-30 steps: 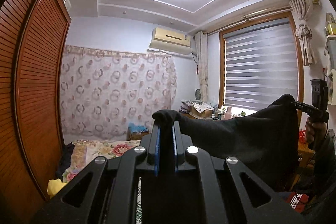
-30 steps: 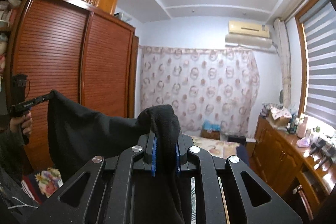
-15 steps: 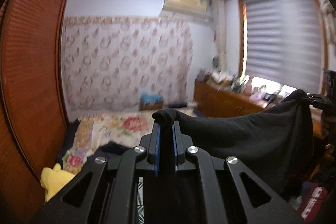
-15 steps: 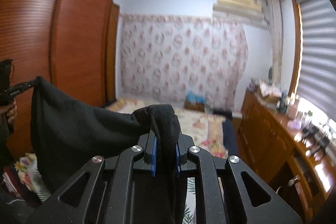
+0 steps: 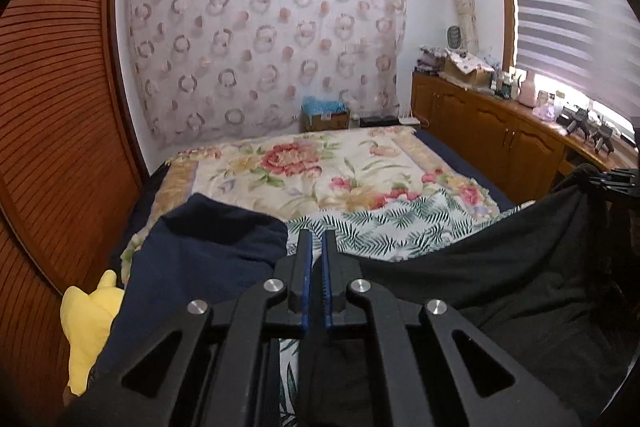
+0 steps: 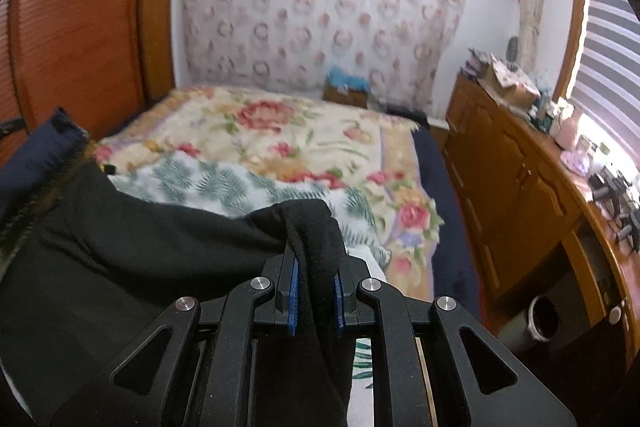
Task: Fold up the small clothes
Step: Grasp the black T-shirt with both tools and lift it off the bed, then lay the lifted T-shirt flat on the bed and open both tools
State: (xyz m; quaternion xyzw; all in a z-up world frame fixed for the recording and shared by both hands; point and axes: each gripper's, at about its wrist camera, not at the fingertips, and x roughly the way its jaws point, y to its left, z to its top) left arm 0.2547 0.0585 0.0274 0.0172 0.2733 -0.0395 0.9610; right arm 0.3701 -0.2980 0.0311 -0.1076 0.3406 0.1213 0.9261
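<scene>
Jaws of both grippers clamped on black garment

Left wrist view sits just behind the left gripper, looks forward and downward along its fingers over the bed toward the patterned curtain, wardrobe at its left edge and cabinet under the window at right. Right wrist view sits likewise behind the right gripper, tilted down a bit more, same heading (blurred), with the cabinet nearer and larger. Both share the bed, curtain, wardrobe and the black garment close under each lens, and each catches the other gripper at its frame edge.
</scene>
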